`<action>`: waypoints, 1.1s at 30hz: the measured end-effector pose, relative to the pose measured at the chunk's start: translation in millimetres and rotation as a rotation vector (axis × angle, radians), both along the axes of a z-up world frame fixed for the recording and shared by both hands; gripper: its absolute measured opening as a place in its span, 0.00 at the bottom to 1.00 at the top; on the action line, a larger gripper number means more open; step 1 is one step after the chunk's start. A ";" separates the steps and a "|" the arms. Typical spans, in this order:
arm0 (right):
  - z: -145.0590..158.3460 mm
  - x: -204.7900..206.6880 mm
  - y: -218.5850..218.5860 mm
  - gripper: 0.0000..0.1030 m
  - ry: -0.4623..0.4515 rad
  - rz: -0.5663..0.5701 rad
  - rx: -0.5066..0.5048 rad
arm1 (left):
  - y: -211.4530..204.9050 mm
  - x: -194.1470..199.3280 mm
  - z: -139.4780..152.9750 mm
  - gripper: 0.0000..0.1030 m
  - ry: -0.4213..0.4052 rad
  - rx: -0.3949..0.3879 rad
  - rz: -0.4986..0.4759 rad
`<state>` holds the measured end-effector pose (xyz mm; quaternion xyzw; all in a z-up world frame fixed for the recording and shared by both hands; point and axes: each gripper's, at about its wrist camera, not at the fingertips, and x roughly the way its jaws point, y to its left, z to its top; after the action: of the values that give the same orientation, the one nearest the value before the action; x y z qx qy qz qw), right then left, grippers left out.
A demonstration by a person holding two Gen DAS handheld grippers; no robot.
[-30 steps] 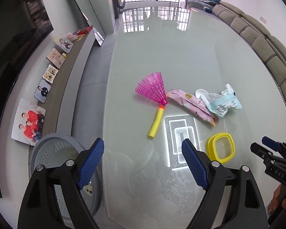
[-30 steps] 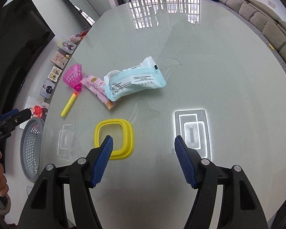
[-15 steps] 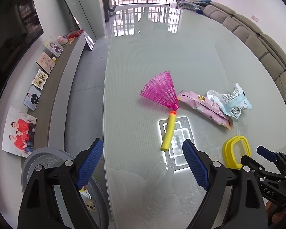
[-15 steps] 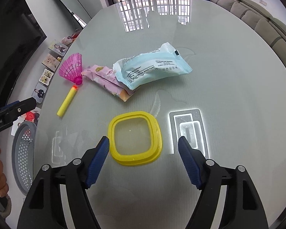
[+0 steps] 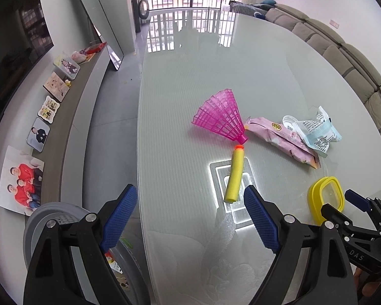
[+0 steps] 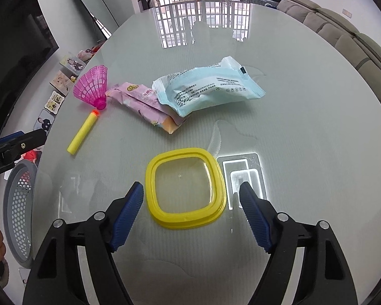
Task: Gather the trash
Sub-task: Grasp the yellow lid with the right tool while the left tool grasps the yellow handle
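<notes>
On the glass table lie a yellow foam dart (image 5: 234, 175) (image 6: 83, 131), a pink plastic shuttlecock (image 5: 222, 116) (image 6: 92, 86), a pink wrapper (image 5: 283, 138) (image 6: 144, 103), a light blue wipes pack (image 5: 315, 131) (image 6: 205, 86) and a yellow square lid (image 5: 326, 198) (image 6: 186, 186). My left gripper (image 5: 190, 213) is open and empty near the table's left edge, just short of the dart. My right gripper (image 6: 191, 208) is open and empty, its fingers either side of the lid's near edge.
A grey perforated trash basket (image 5: 40, 221) (image 6: 19, 213) stands on the floor left of the table with scraps inside. Photos lie along a low shelf (image 5: 50, 117) on the left. A sofa (image 5: 348, 58) runs along the right.
Both grippers have moved forward over the table. The dart now sits just ahead of my left gripper, and the yellow lid has come between my right gripper's fingers.
</notes>
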<state>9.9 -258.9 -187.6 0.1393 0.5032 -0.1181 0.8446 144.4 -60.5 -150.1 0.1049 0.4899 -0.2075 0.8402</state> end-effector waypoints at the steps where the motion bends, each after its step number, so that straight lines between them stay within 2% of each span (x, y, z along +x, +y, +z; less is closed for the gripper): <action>1: -1.8 0.6 0.3 0.72 0.004 0.001 0.001 | -0.2 0.4 -0.5 0.82 0.002 0.000 -0.004; 16: -8.6 5.0 9.3 0.72 -0.020 0.017 -0.035 | -6.4 3.5 -13.4 0.83 0.038 -0.001 -0.024; 19: -7.6 6.3 12.7 0.65 -0.029 0.037 -0.040 | -8.7 4.4 -14.4 0.83 0.039 -0.001 -0.032; 22: -6.0 6.8 13.9 0.64 -0.037 0.050 -0.038 | -13.1 4.6 -15.9 0.83 0.040 0.000 -0.043; 33: 15.9 -20.1 -6.0 0.64 -0.088 -0.023 0.014 | -36.3 16.6 -38.5 0.83 0.083 0.010 -0.065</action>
<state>-10.2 -264.9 -171.7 0.1559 0.4649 -0.1183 0.8635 161.0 -96.7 -188.6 0.1165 0.5218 -0.2364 0.8113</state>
